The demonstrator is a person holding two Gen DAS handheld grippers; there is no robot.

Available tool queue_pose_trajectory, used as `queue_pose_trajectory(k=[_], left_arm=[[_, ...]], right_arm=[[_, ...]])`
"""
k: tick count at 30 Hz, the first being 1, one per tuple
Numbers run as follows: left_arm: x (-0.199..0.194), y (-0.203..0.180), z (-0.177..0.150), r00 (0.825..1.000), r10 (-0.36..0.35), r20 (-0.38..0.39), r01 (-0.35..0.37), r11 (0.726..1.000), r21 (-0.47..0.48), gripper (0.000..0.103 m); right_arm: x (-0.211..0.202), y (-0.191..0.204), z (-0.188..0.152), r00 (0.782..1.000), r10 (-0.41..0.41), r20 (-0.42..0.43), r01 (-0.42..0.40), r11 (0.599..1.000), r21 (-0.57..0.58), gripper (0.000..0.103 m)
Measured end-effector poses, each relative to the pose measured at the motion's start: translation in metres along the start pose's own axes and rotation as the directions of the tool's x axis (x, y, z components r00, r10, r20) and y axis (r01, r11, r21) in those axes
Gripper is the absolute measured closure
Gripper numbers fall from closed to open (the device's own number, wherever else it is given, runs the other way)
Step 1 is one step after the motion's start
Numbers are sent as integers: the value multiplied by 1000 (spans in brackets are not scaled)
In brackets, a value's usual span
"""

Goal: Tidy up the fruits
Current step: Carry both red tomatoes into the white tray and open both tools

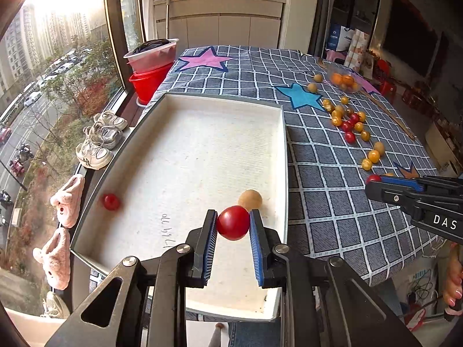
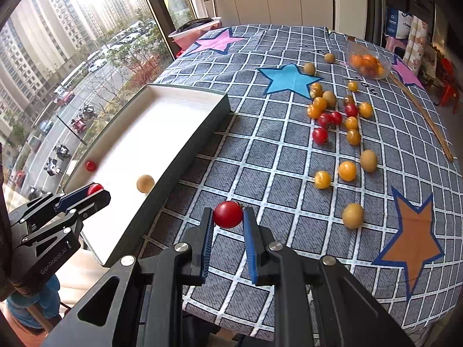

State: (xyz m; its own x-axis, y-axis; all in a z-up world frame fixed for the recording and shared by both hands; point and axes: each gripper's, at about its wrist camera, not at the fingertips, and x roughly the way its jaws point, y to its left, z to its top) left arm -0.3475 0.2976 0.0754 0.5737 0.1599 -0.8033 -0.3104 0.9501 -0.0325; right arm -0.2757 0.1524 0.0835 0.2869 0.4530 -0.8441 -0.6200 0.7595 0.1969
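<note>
At the left, the white tray lies along the window edge of the table, its walls there to stop round fruit rolling off; a small red tomato sits against its left wall and a tan fruit rests by its right wall, near the front corner. The left gripper hangs over that front part of the tray, its blue pads pinched on a red tomato, so this one looks ready to be let go inside the walls. Most of the tray floor is bare, which leaves plenty of room to drop fruit without knocking the two already there. Just right of the tray's dark outer wall, over the checked cloth near the table's front edge, the right gripper also holds a red tomato tight between its pads; to my eye it must lift clear over that wall to reach the tray. Further right, the loose red, yellow and tan fruits lie scattered across the middle of the cloth toward the right edge, well apart from the tray, with a clear bowl of orange fruit near the far right corner. Open cloth between the tray and the scatter gives both grippers a free path.
</note>
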Motion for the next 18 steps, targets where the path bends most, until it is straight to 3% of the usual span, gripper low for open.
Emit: queue_pose_trajectory(k=[5, 14, 18], left_arm=[[9, 37, -4, 996, 83, -6, -84, 996, -43, 79], [33, 76, -13, 989, 127, -75, -134, 986, -99, 79], [40, 83, -14, 986, 134, -97, -144, 984, -103, 79]], right_arm=[[12, 39, 8, 999, 38, -19, -39, 998, -55, 81], [50, 94, 21, 988, 108, -107, -121, 986, -118, 81], [70, 109, 18, 982, 101, -162, -125, 981, -149, 81]])
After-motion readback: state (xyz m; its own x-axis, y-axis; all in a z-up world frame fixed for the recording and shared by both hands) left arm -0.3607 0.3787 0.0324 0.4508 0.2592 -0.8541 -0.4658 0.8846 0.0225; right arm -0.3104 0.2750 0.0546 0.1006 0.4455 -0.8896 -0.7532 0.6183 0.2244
